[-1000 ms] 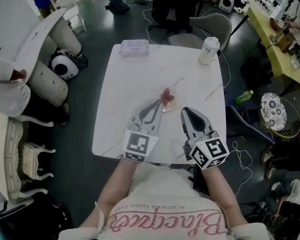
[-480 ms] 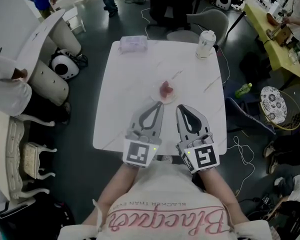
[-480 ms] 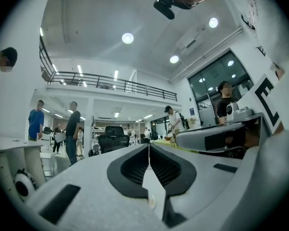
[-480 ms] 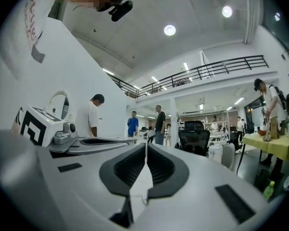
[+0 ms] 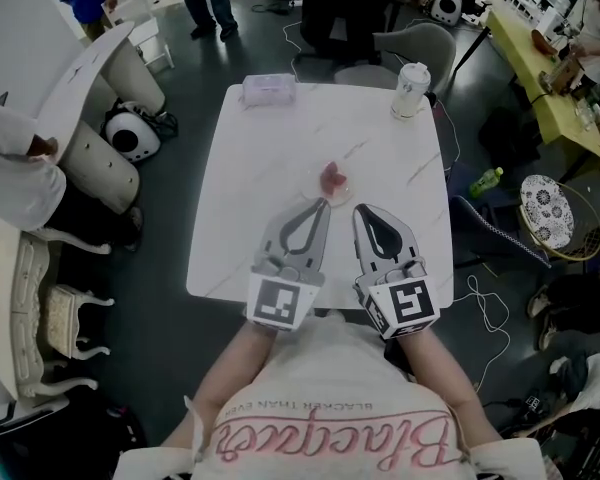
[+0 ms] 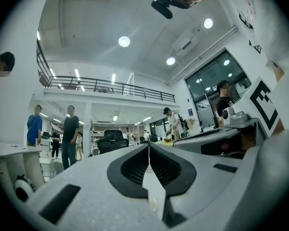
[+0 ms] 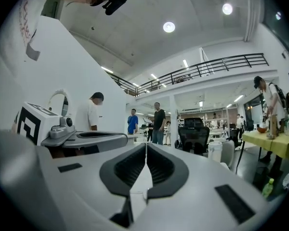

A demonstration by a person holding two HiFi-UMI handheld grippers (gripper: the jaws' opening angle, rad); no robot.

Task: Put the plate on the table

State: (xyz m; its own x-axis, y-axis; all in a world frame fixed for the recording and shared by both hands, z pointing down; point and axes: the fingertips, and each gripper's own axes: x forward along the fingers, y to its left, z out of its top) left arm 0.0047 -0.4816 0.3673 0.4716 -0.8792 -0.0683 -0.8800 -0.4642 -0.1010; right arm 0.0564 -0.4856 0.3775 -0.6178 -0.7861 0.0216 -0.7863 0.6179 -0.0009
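A small plate (image 5: 332, 181) with something pink on it rests on the white marble table (image 5: 260, 158), near its middle. My left gripper (image 5: 323, 206) lies just short of the plate's near edge, its jaws shut with nothing between them. Beside it, my right gripper (image 5: 361, 211) is also shut and empty, its tip a little right of the plate. Both point away from me over the table's front half. The left gripper view (image 6: 149, 145) and the right gripper view (image 7: 146, 144) show closed jaws and the room beyond, with the plate hidden from both.
A white lidded cup (image 5: 412, 89) stands at the table's back right corner. A pale packet (image 5: 269, 91) lies at the back left edge. A grey chair (image 5: 420, 46) stands behind the table. People stand farther off. A green bottle (image 5: 488, 181) lies on the floor to the right.
The left gripper's tip, which was against the plate, now sits slightly back from it. The right gripper has moved in closer beside the left one.
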